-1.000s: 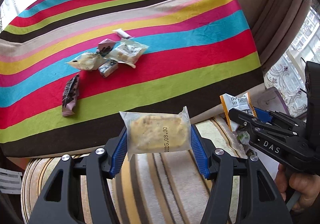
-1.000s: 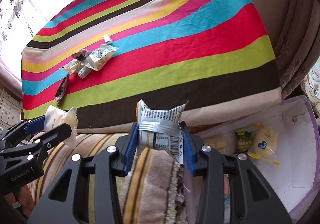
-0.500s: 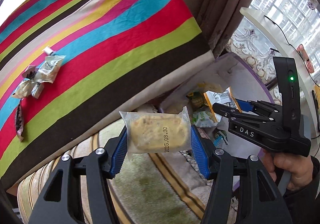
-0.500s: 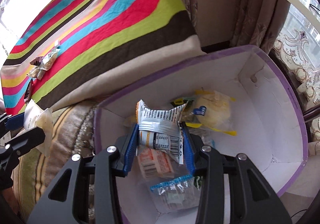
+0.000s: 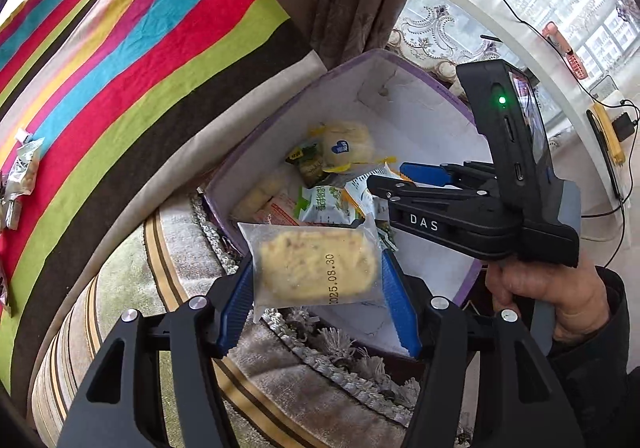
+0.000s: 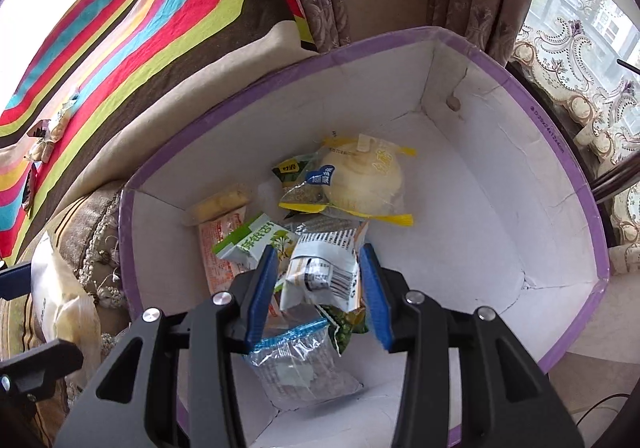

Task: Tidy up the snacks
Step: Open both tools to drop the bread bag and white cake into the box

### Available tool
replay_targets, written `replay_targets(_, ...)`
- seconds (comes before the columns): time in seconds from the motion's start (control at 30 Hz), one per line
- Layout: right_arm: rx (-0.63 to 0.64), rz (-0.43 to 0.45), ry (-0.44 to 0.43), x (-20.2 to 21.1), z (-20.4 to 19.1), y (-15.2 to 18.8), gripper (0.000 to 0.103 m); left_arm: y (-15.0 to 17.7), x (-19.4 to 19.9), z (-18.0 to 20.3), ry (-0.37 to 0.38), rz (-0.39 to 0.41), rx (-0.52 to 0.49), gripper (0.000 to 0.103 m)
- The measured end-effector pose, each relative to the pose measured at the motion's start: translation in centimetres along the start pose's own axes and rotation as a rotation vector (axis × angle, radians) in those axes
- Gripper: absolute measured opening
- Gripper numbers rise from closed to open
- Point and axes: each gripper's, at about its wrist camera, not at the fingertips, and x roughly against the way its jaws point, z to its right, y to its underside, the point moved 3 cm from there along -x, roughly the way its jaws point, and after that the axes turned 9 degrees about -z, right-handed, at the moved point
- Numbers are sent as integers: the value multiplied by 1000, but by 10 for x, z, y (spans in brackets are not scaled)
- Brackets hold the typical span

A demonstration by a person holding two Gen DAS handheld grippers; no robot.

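– Crinkly plastic! The left gripper (image 5: pixel 316 280) squeezes a soft, light cake packet (image 5: pixel 314 266) by its sides, at seven o'clock outside the box (image 5: pixel 276 115).

– The right gripper (image 6: pixel 318 276), half-open, pinches a barcode packet (image 6: pixel 322 272) over the box.

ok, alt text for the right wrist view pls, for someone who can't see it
The right tool grips a silver barcode-printed snack packet above an open white box with a purple rim. Several wrapped snacks already lie inside it, among them a round pale bun and a clear blue-sealed bag. A striped cloth lies beyond the box.
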Motion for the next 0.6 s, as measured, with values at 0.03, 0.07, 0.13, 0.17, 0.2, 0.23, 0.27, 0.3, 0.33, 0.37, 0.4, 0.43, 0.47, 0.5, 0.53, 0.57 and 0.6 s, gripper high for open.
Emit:
replay_targets(0.03, -3, -1, 2, 0, 0, 0, 45, 0, -1, 3, 1, -2, -5, 62)
replay_targets(0.07, -3, -1, 6, 0, 0, 0, 52, 0, 0, 2, 5, 1, -3, 71)
replay_targets(0.13, 1, 6, 9, 1, 0, -1, 62, -1, 2, 1, 7, 15, 6, 77)
replay_targets(0.17, 4, 7, 6, 1, -1, -1, 64, -1, 3, 0, 12, 18, 9, 77)
replay_targets(0.2, 6, 7, 4, 1, -2, -2, 65, 0, 3, -1, 14, 20, 14, 77)
replay_targets(0.23, 7, 6, 4, 1, -3, -2, 66, 0, 4, -3, 12, 23, 18, 77)
replay_targets(0.27, 9, 6, 3, 1, -5, -3, 67, -1, 5, -4, 11, 24, 22, 77)
replay_targets(0.3, 11, 6, 2, 2, -6, -3, 68, -1, 6, -5, 9, 29, 26, 77)
replay_targets(0.33, 13, 6, 1, 2, -8, -4, 68, 0, 7, -6, 9, 36, 31, 77)
replay_targets(0.37, 16, 6, 1, 4, -10, -4, 69, 1, 9, -9, 8, 43, 37, 77)
replay_targets(0.4, 17, 7, 1, 5, -11, -4, 71, 1, 11, -12, 5, 51, 45, 77)
replay_targets(0.43, 19, 9, 1, 5, -13, -5, 71, 1, 13, -15, 1, 59, 54, 77)
replay_targets(0.47, 21, 10, 0, 6, -15, -5, 72, 2, 15, -20, -1, 67, 64, 77)
replay_targets(0.5, 23, 10, 0, 7, -17, -6, 73, 3, 17, -24, -3, 74, 76, 77)
replay_targets(0.53, 23, 11, 0, 7, -18, -7, 73, 4, 19, -29, -6, 80, 90, 77)
replay_targets(0.57, 25, 12, -1, 8, -21, -8, 73, 5, 21, -35, -11, 88, 106, 77)
replay_targets(0.6, 28, 14, -2, 8, -23, -9, 73, 7, 23, -41, -15, 97, 123, 77)
